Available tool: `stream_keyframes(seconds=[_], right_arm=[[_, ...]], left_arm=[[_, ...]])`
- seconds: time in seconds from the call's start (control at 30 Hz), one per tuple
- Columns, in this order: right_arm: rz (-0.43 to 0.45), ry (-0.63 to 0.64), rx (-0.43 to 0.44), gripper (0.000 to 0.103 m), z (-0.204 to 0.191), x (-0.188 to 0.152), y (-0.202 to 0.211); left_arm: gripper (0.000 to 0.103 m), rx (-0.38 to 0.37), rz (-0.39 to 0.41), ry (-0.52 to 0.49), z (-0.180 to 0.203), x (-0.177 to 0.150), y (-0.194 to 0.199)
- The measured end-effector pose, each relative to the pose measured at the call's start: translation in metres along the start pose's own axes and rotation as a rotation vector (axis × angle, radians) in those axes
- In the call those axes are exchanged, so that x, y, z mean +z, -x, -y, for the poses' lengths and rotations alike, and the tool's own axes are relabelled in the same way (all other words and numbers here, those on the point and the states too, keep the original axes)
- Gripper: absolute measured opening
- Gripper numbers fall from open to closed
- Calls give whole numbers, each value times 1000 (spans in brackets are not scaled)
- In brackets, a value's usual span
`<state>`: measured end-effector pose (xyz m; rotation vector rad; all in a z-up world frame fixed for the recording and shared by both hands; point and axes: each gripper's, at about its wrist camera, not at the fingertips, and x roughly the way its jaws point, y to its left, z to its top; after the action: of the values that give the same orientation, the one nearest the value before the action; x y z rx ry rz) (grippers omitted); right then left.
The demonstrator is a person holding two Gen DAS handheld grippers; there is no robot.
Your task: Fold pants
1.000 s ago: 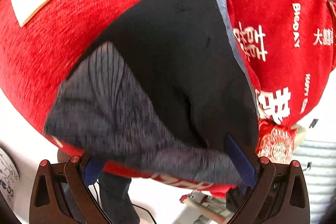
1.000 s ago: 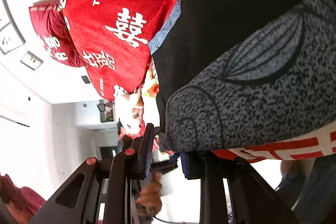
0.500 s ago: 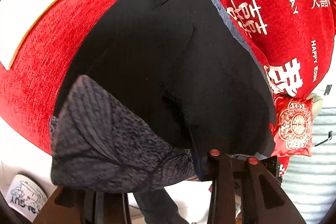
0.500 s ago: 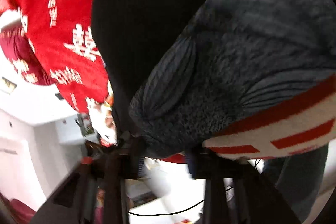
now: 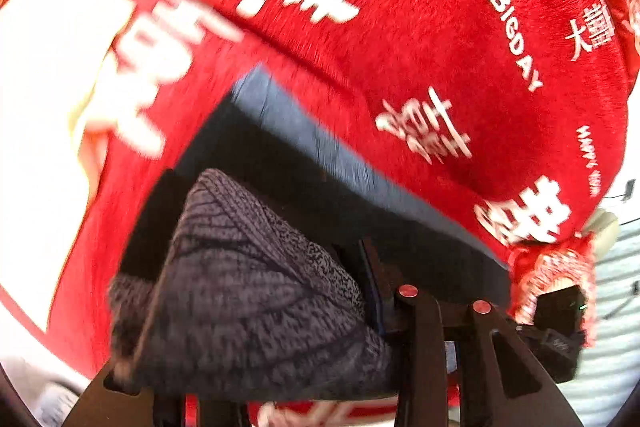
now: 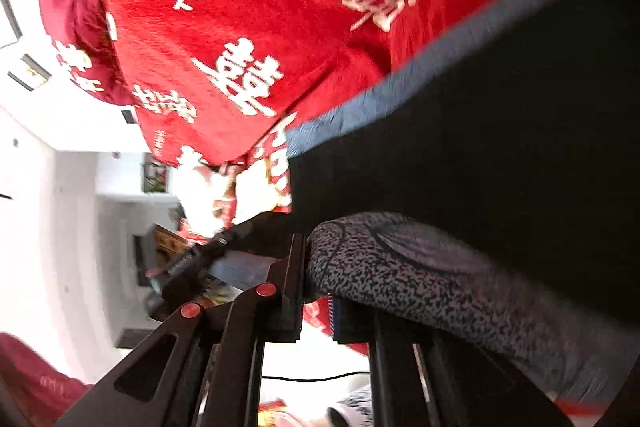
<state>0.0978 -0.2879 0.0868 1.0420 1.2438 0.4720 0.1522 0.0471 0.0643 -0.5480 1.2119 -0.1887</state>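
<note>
The pants (image 5: 304, 179) are black with a grey speckled patterned band (image 5: 248, 291) and a blue-grey edge. They lie on a red bedspread (image 5: 400, 47) with white characters. My left gripper (image 5: 372, 299) is shut on the patterned band, which bunches over its fingers. In the right wrist view the same pants (image 6: 500, 155) fill the right side. My right gripper (image 6: 316, 303) is shut on the patterned band (image 6: 420, 275) at its end. The cloth hides the left finger of the left gripper.
A dark red pillow (image 6: 76, 19) lies at the far end of the bed. White walls and a doorway (image 6: 80, 211) lie beyond the bed's edge. A small red embroidered cushion (image 5: 548, 275) sits at the bed's right edge.
Both grippers have carried the patterned end of the pants forward over the black part. More of the red bedspread shows and less of the black cloth.
</note>
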Motion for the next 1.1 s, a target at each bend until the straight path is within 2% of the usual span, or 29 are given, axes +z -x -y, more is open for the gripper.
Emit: stream_keyframes(seconds=[0.03,0.13,0.2,0.23,0.27,0.3,0.4,0.5,0.53,0.57,0.63,0.73,0.77,0.8,0.83,0.87,1.0,1.03,1.07,1.1], right_arm=[[-18,2,-16,13,1,18,-5],[-61,22,-69,14,21,60,-19],[-89,31,-112,14,33,89,-44],[-107,30,-135,15,44,99,-53],[-116,30,-161,15,54,109,-63],[-121,27,-178,15,63,115,-71],[-141,-17,-219,14,94,131,-97],[-144,-29,-216,15,91,133,-97],[-155,-21,-227,23,86,132,-95],[-163,-3,-247,42,79,131,-91],[-152,61,-248,61,60,125,-75],[-137,164,-191,61,31,109,-51],[-147,197,-187,61,23,103,-50],[-154,231,-202,57,17,99,-50],[-164,272,-233,49,11,97,-57],[-176,313,-274,45,8,96,-66],[-211,375,-368,44,15,110,-107],[-210,401,-405,44,17,115,-115],[-205,419,-456,39,22,121,-120],[-206,407,-471,34,30,130,-122]], left_arm=[[38,19,8,-11,5,11,-9],[47,137,51,-64,12,40,-47],[62,224,57,-76,9,54,-72],[78,279,77,-83,5,58,-82],[85,321,101,-92,1,61,-92],[85,355,112,-99,-3,65,-103],[91,441,66,-90,-18,74,-133],[91,433,52,-52,-22,75,-125],[91,440,54,-53,-20,75,-116],[91,443,65,-58,-18,75,-105],[91,440,107,-75,-12,73,-76],[91,474,156,-125,-2,66,-47],[91,481,159,-134,3,65,-45],[91,488,143,-145,5,61,-47],[91,484,119,-153,6,59,-53],[91,483,85,-167,8,53,-64],[91,506,-11,-210,16,37,-120],[91,526,-19,-212,16,35,-131],[97,551,-11,-218,20,33,-138],[98,564,16,-234,22,32,-141]])
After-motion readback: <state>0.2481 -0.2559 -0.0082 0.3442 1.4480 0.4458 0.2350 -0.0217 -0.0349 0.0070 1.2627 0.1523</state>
